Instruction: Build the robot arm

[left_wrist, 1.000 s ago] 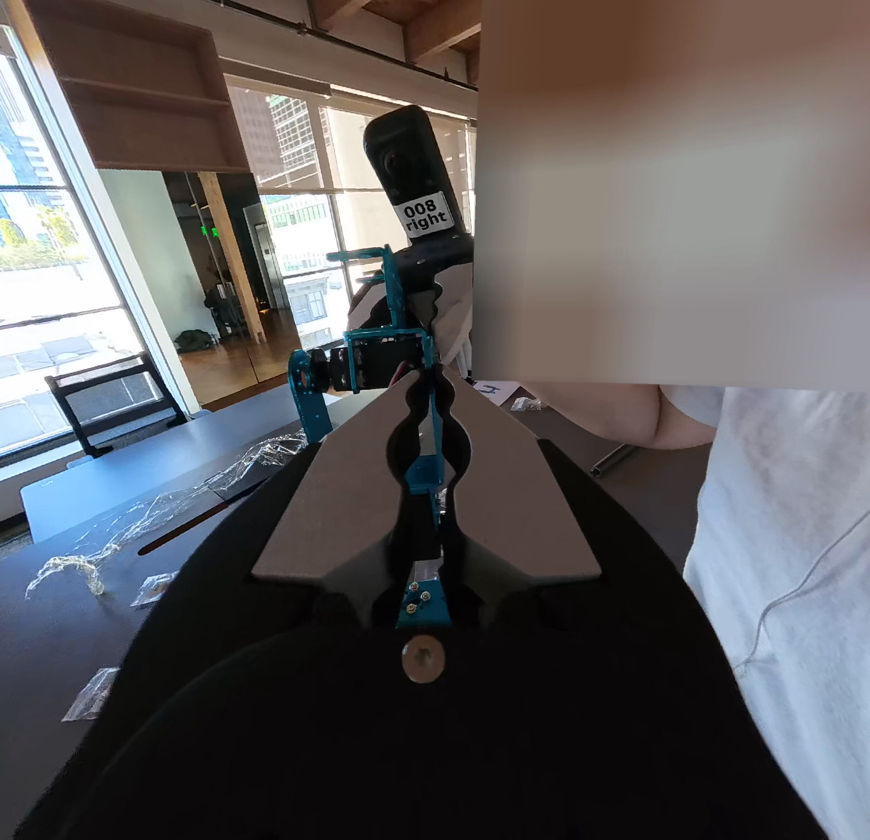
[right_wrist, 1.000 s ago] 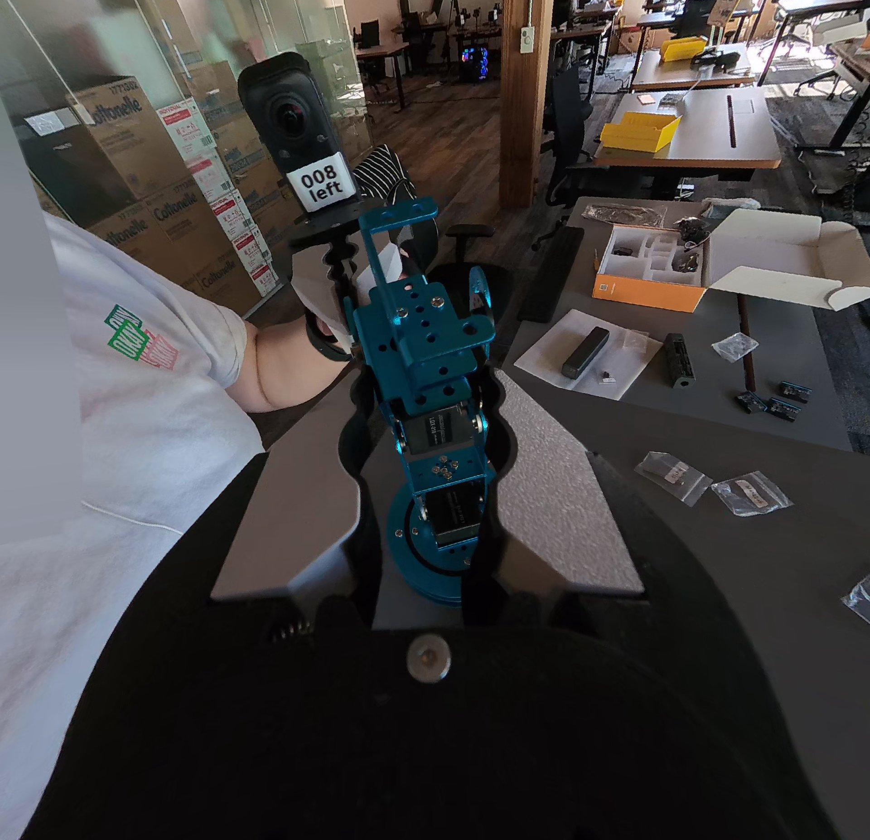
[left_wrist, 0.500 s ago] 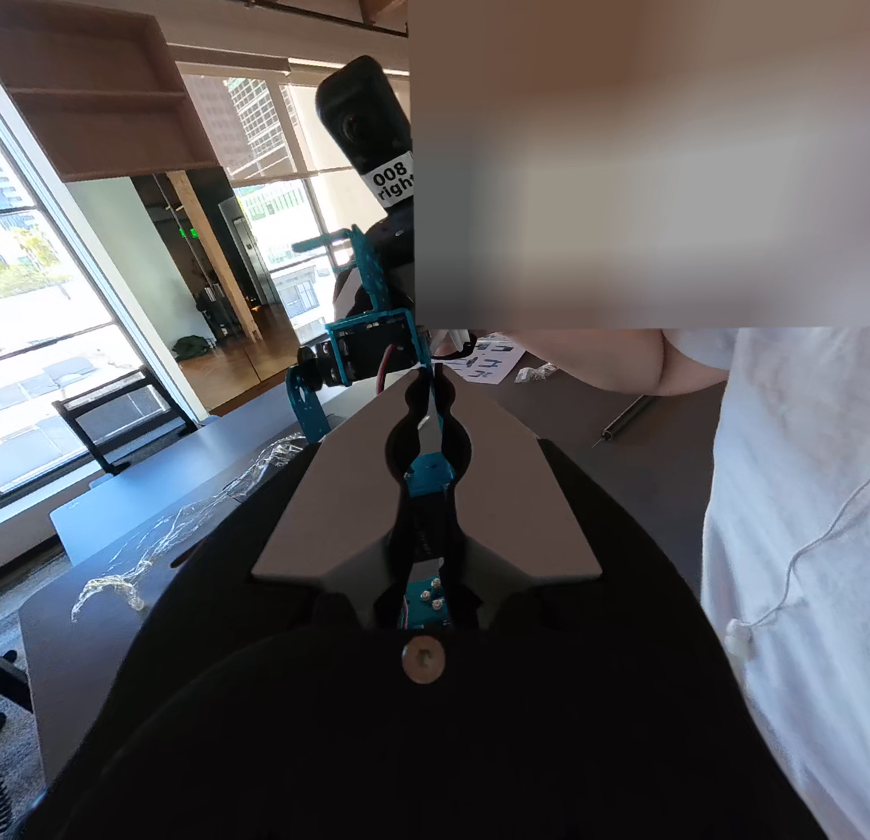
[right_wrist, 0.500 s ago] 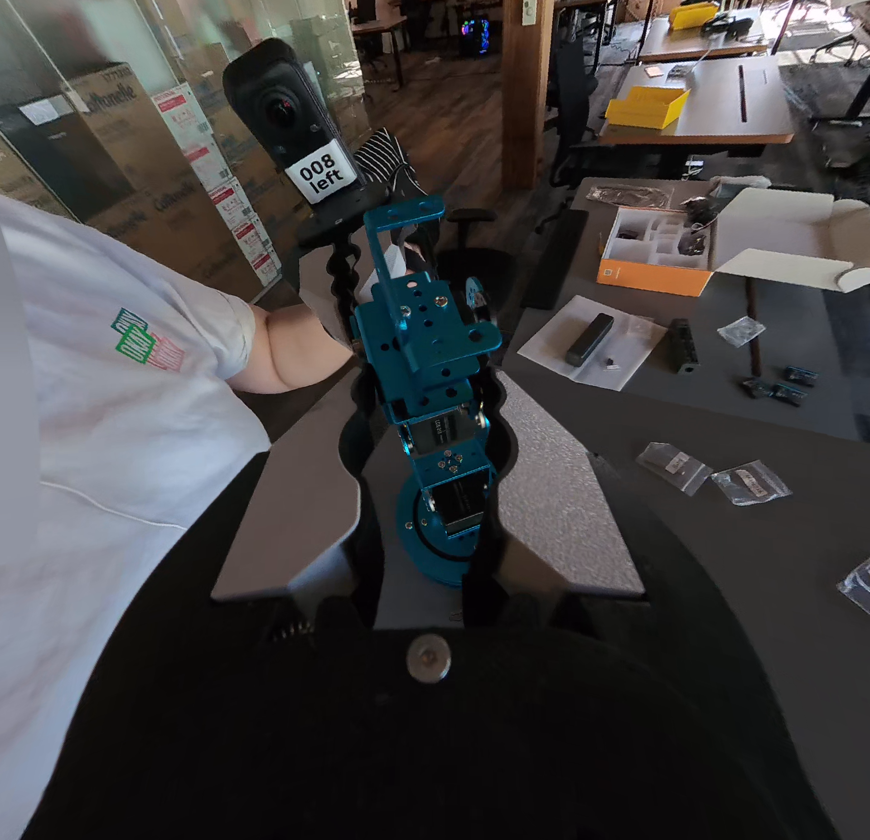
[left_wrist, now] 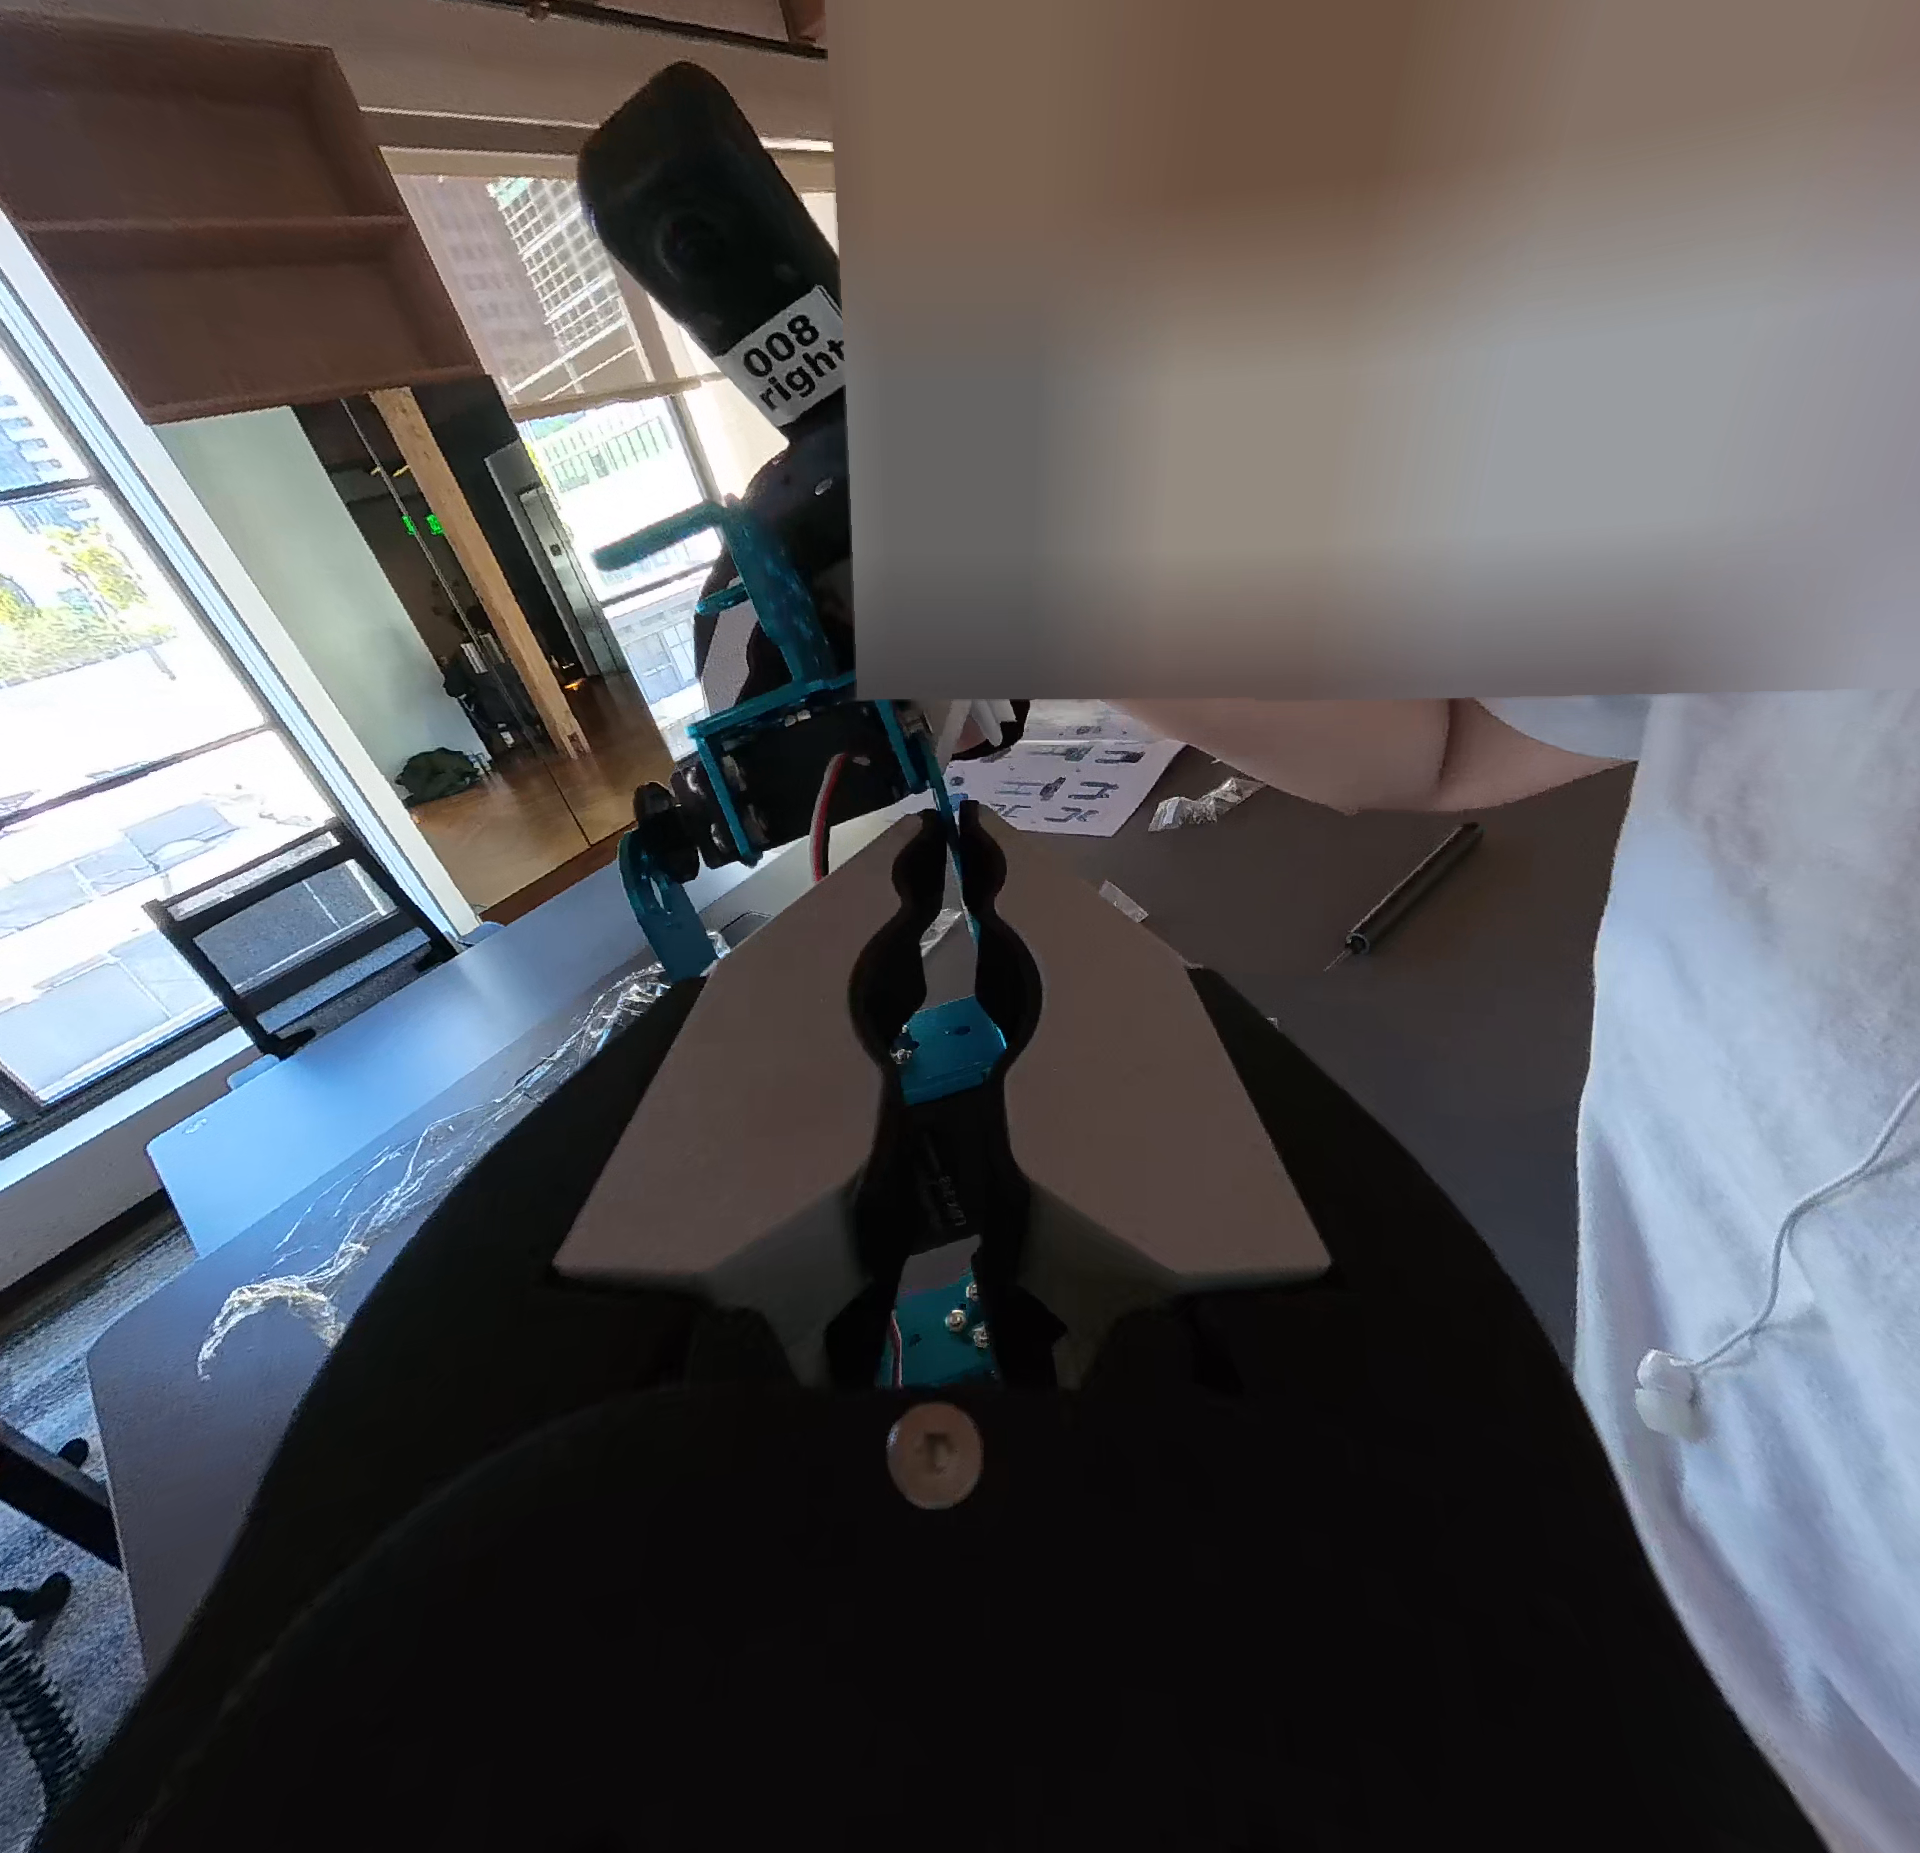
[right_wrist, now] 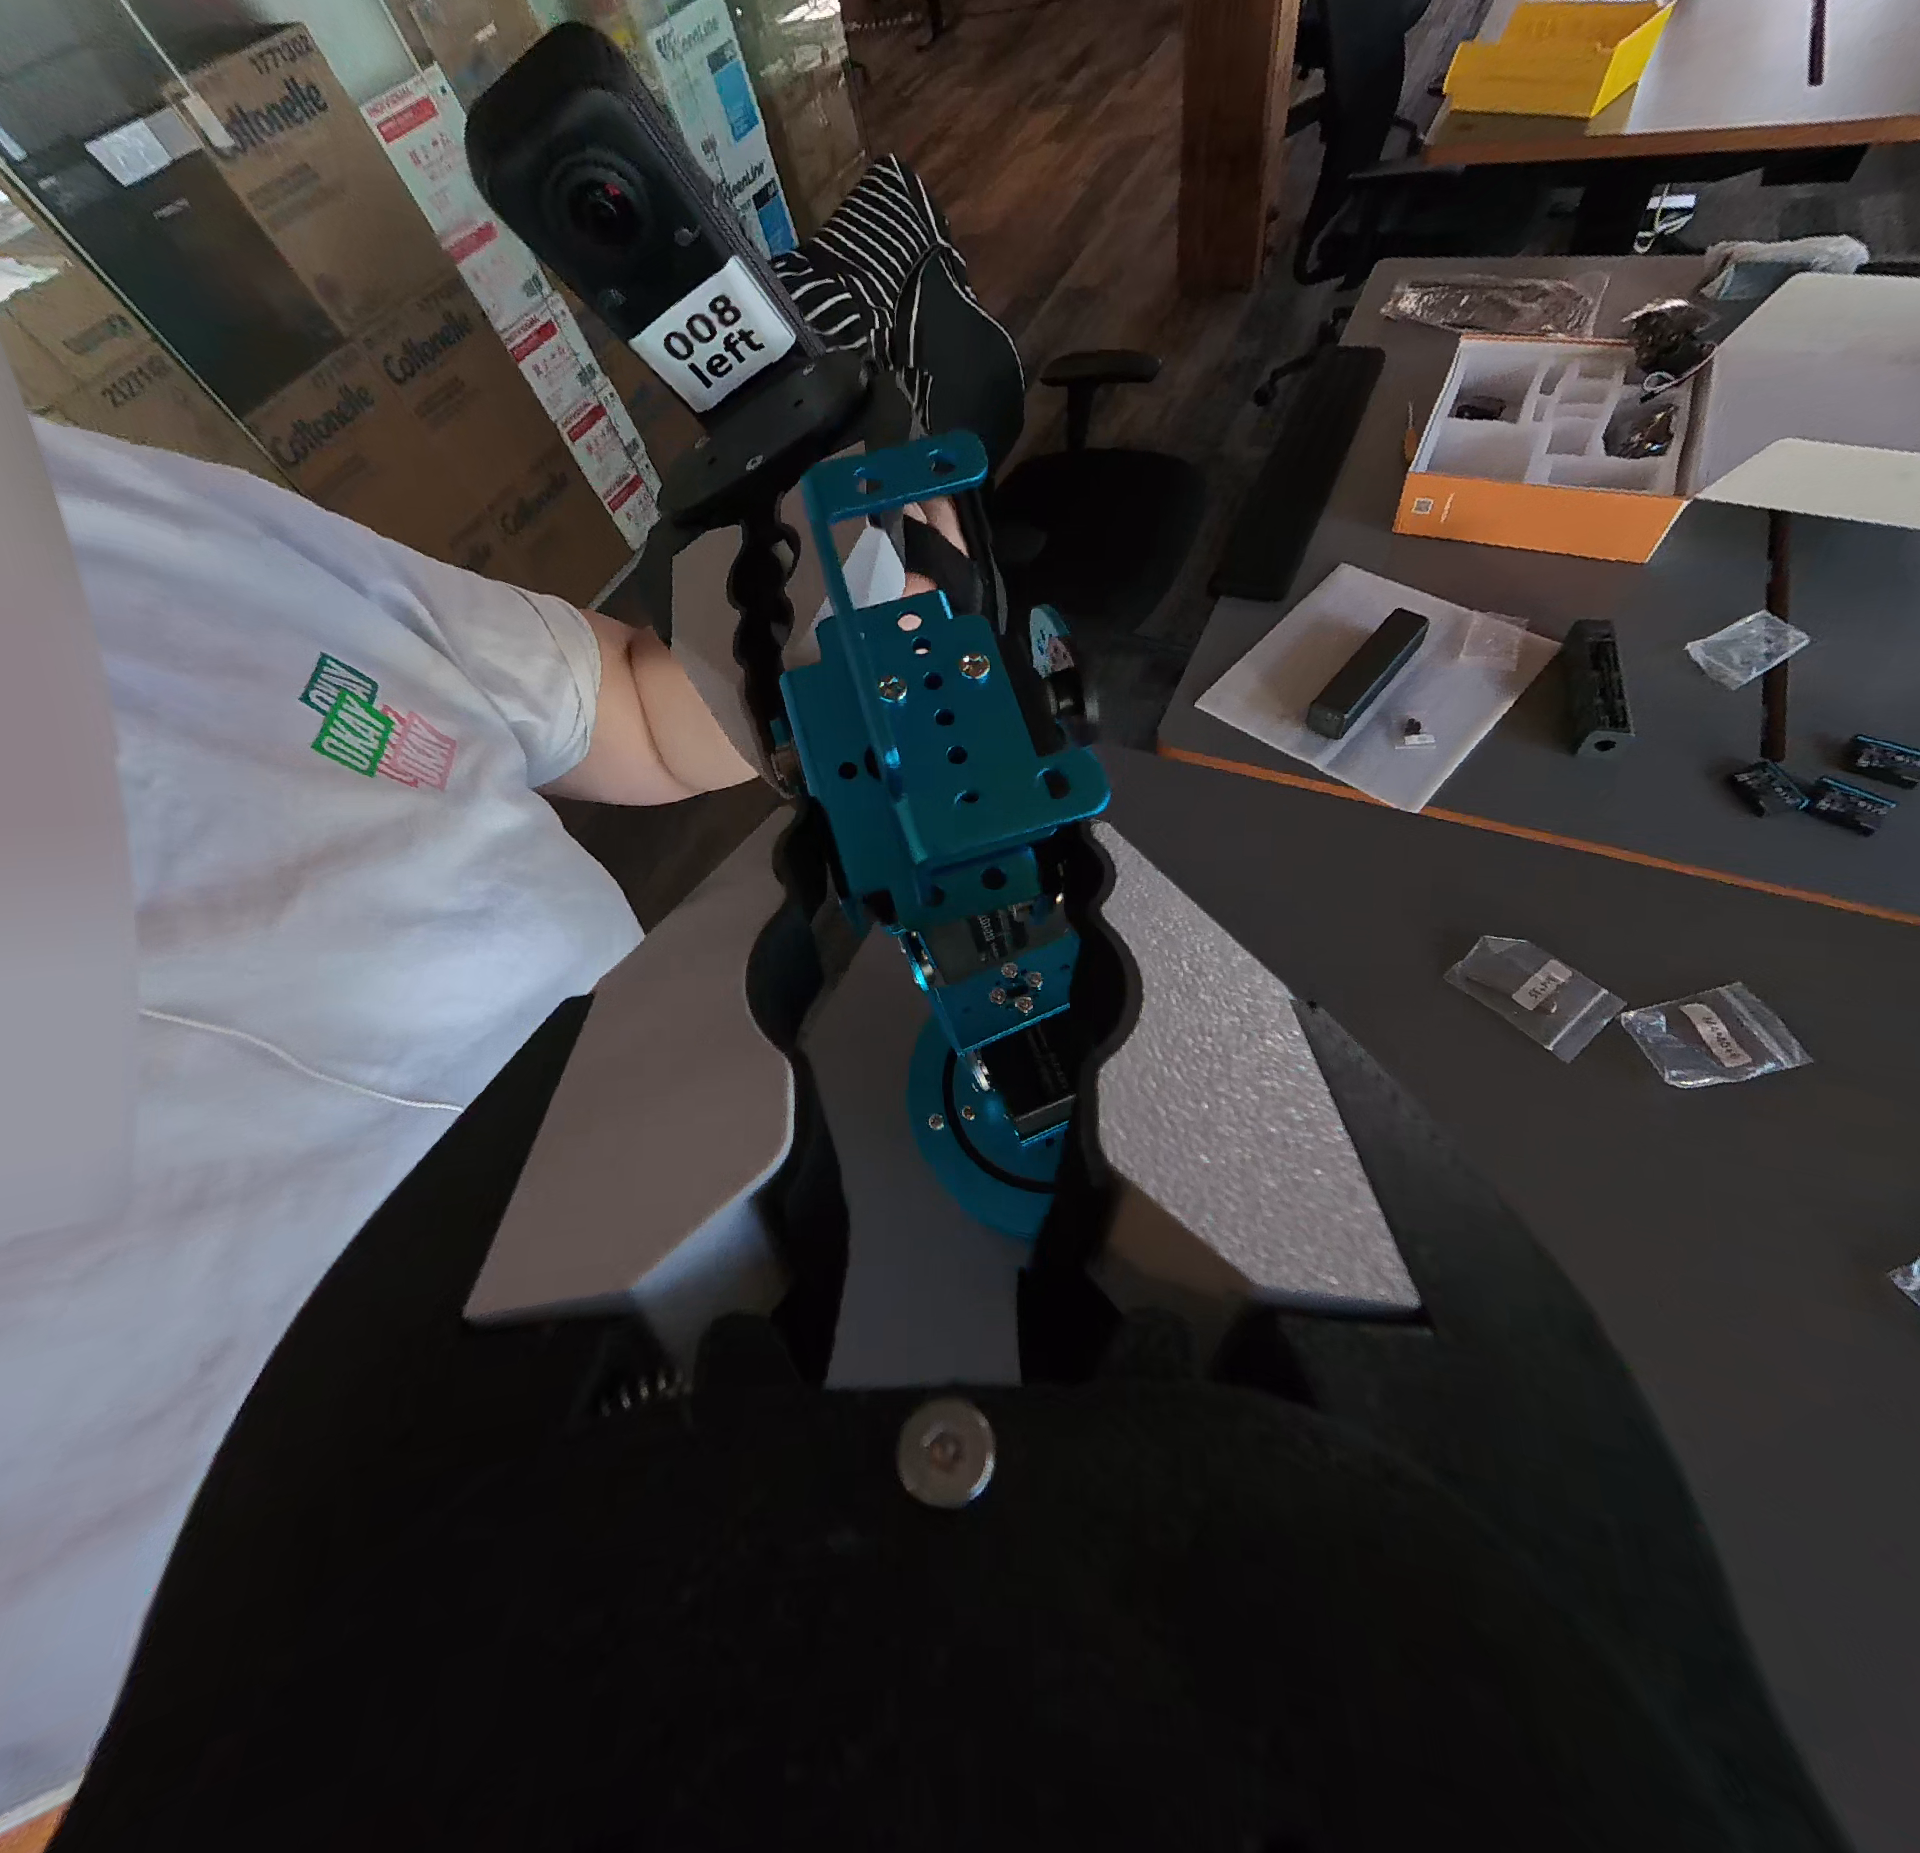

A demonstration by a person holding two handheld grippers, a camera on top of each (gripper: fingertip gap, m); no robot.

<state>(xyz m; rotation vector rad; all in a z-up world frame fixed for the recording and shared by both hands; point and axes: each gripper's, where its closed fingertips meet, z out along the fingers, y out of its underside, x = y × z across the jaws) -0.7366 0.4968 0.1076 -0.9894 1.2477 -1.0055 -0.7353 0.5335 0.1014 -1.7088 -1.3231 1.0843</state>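
Observation:
A blue metal bracket assembly with black servos (right_wrist: 935, 754) and a round blue base (right_wrist: 977, 1128) is held in the air between both grippers. My right gripper (right_wrist: 945, 837) is shut on its lower part, one finger on each side. My left gripper (left_wrist: 940, 816) is shut on a thin blue bracket (left_wrist: 951, 1055) of the same assembly, and a servo block (left_wrist: 800, 764) sticks out past its tips. Each view shows the other gripper's black camera, in the right wrist view (right_wrist: 603, 203) and in the left wrist view (left_wrist: 707, 234).
A dark table (right_wrist: 1558, 1284) lies below with small plastic bags (right_wrist: 1538, 993). Farther off are an open orange and white box (right_wrist: 1538, 453) and a black block on paper (right_wrist: 1366, 671). A dark rod (left_wrist: 1403, 899), a printed sheet (left_wrist: 1060, 775) and crumpled clear wrap (left_wrist: 312, 1263) lie there. A person in a white shirt (left_wrist: 1766, 1076) stands close.
Both grippers have shifted together with the assembly still held. In the right view the background has slid up and right. In the left view the servo has risen and the assembly sits closer.

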